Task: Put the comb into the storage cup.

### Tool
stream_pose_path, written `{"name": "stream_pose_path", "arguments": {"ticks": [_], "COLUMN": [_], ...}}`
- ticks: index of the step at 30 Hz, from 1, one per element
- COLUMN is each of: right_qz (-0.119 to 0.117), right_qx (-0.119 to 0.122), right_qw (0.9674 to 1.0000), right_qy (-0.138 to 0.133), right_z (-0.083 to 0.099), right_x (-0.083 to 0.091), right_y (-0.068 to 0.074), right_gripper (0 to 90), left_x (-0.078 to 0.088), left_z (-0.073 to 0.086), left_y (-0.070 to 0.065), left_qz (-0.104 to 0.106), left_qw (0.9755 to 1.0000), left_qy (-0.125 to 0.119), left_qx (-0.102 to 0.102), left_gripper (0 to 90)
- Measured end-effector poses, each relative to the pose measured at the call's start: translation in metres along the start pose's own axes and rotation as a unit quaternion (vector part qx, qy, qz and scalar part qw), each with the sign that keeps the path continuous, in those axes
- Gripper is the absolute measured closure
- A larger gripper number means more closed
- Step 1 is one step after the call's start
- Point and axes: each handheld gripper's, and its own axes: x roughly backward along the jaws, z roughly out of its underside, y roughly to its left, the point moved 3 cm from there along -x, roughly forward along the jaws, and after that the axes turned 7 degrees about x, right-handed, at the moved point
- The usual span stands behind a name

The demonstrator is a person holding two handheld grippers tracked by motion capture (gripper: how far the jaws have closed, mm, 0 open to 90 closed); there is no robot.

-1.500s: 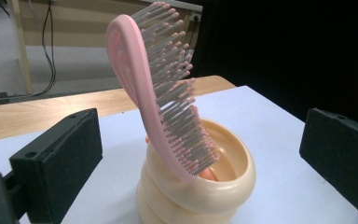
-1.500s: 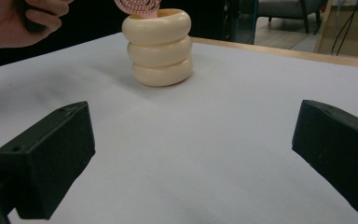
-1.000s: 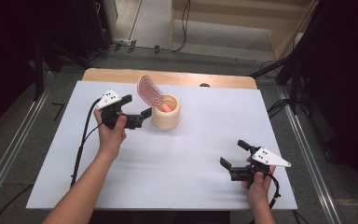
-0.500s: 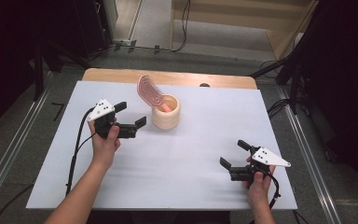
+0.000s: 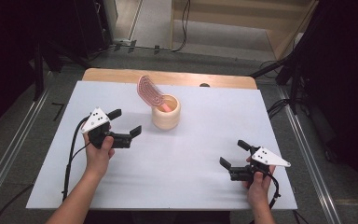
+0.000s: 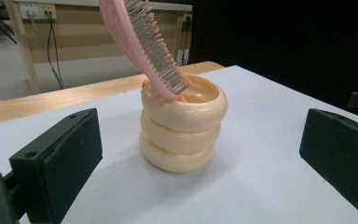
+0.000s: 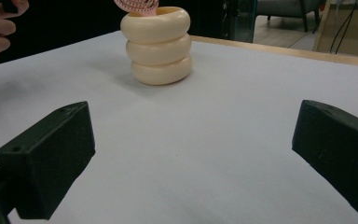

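A cream ribbed cup [image 5: 166,113] [image 6: 182,123] [image 7: 158,44] stands upright on the white table [image 5: 186,154], back of centre. A pink hairbrush [image 5: 150,92] [image 6: 144,44] leans in it, bristle head up and tilted left. My left gripper [image 5: 125,122] is open, a short way left of the cup, jaws pointing toward it with nothing between them. My right gripper [image 5: 233,153] is open near the front right of the table, empty, well away from the cup. The brush's handle is hidden inside the cup.
A strip of wooden tabletop [image 5: 168,77] shows beyond the white sheet's far edge. Black cables [image 5: 72,154] trail from the left gripper toward the front left. Dark stands and floor cables surround the table.
My left gripper has drawn back from the cup, moving left and toward the front, still open. The right gripper has stayed put.
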Motion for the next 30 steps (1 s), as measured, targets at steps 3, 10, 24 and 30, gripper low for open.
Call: {"name": "stream_pose_path", "arguments": {"ticks": [3,10,24,30], "right_qz": [0.000,0.000,0.001,0.002], "right_qx": [0.000,0.000,0.000,0.000], "right_qw": [1.0000,1.0000,1.0000,1.0000], "right_qy": [0.000,0.000,0.000,0.001], "right_z": [0.000,0.000,0.000,0.000], "right_x": [0.000,0.000,0.000,0.000], "right_y": [0.000,0.000,0.000,0.000], "right_gripper": [0.0,0.0,0.0,0.0], "left_x": [0.005,0.014,0.035,0.046], "left_z": [0.003,0.008,0.027,0.034], "left_y": [-0.001,-0.002,-0.001,0.001], "left_qz": [-0.001,-0.001,-0.012,-0.018], "left_qw": [1.0000,1.0000,0.9998,0.9997], "left_qy": [-0.001,-0.001,0.004,0.000], "left_qx": [-0.003,-0.006,-0.016,-0.015], "left_gripper": [0.0,0.0,0.0,0.0]}}
